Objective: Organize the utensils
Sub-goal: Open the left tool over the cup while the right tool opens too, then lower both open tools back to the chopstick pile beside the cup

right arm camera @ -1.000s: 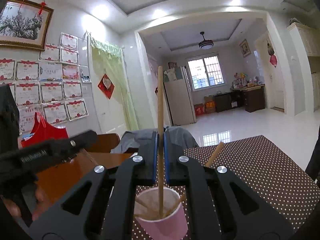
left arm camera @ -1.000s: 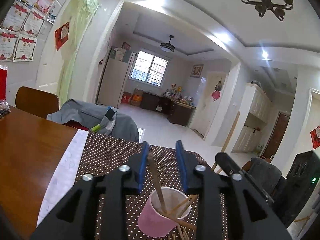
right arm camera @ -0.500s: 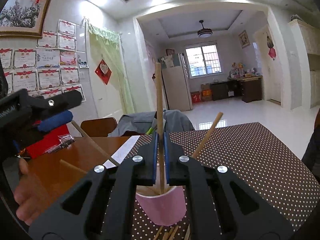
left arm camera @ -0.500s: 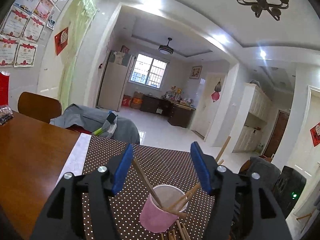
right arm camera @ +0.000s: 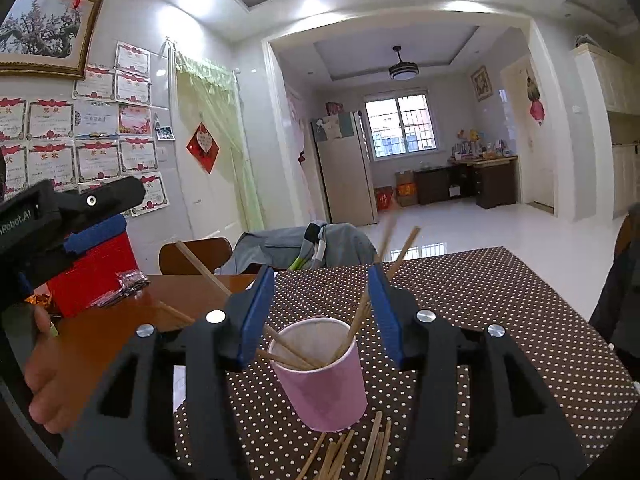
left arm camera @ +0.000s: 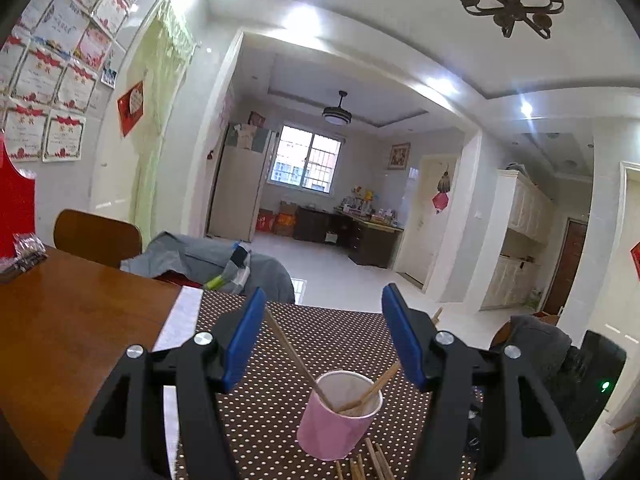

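Observation:
A pink paper cup [left arm camera: 340,420] [right arm camera: 324,384] stands on the dotted brown mat and holds several wooden chopsticks [right arm camera: 296,354]. My right gripper [right arm camera: 320,280] is just above and behind the cup, its jaws opening. A blurred chopstick [right arm camera: 362,312] tips rightward inside the cup, next to the right pad, with nothing pressing on it. My left gripper [left arm camera: 323,312] is open behind the cup. One chopstick [left arm camera: 294,356] leans from the cup toward its left pad. In the right wrist view the left gripper [right arm camera: 128,210] shows at far left, held by a hand [right arm camera: 44,380].
Several loose chopsticks [right arm camera: 352,456] [left arm camera: 372,464] lie on the mat in front of the cup. A red box [right arm camera: 96,272] and a small plastic bag [right arm camera: 124,284] sit on the wooden table [left arm camera: 72,320]. A chair [right arm camera: 196,254] with grey clothing [right arm camera: 300,248] stands beyond.
The right gripper, shut on an upright chopstick over the cup, has parted its jaws; the stick now tips right in the cup. The left gripper opened wider and drew back from the cup.

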`<state>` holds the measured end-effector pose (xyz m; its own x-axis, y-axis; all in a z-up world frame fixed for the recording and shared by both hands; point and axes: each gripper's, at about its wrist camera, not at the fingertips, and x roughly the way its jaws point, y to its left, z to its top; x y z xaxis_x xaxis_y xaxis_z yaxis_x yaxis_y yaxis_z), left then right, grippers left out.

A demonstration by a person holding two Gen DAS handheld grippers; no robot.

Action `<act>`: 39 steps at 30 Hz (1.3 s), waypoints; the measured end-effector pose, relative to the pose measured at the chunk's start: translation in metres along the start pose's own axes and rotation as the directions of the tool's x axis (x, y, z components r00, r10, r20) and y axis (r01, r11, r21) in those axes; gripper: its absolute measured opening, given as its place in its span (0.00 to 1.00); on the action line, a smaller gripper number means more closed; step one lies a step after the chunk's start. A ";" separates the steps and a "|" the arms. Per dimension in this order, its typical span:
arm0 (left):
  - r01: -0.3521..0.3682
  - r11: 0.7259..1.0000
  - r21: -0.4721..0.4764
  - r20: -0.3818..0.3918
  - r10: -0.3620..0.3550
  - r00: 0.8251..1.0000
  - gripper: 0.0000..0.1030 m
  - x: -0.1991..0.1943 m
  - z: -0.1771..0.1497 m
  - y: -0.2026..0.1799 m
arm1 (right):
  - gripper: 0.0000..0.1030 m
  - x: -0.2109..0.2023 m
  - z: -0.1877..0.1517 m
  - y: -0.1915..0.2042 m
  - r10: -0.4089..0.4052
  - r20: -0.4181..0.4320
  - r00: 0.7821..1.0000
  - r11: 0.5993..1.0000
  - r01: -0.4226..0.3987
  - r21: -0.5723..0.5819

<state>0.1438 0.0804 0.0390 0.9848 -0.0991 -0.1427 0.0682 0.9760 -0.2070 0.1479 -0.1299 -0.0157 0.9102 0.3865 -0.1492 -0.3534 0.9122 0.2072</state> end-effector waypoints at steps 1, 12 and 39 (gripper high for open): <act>-0.009 1.000 0.005 0.001 0.009 1.000 0.59 -0.004 0.000 0.000 | 0.48 -0.005 0.001 0.000 -0.001 0.000 1.000 1.000 0.001 -0.001; -0.073 0.993 0.091 -0.045 0.077 0.996 0.63 -0.043 -0.022 -0.002 | 0.51 -0.039 -0.014 -0.017 -0.038 -0.073 0.997 0.999 0.036 -0.028; 0.100 0.978 0.183 -0.771 0.079 0.632 0.62 0.051 -0.179 -0.018 | 0.53 -0.023 -0.096 -0.060 -0.077 -0.561 0.824 0.996 0.044 -0.073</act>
<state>0.1642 0.0226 -0.1380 0.5045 -0.1347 -0.8529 0.1941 0.9802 -0.0400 0.1270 -0.1800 -0.1178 0.6560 0.3243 -0.6815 -0.3283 0.9357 0.1293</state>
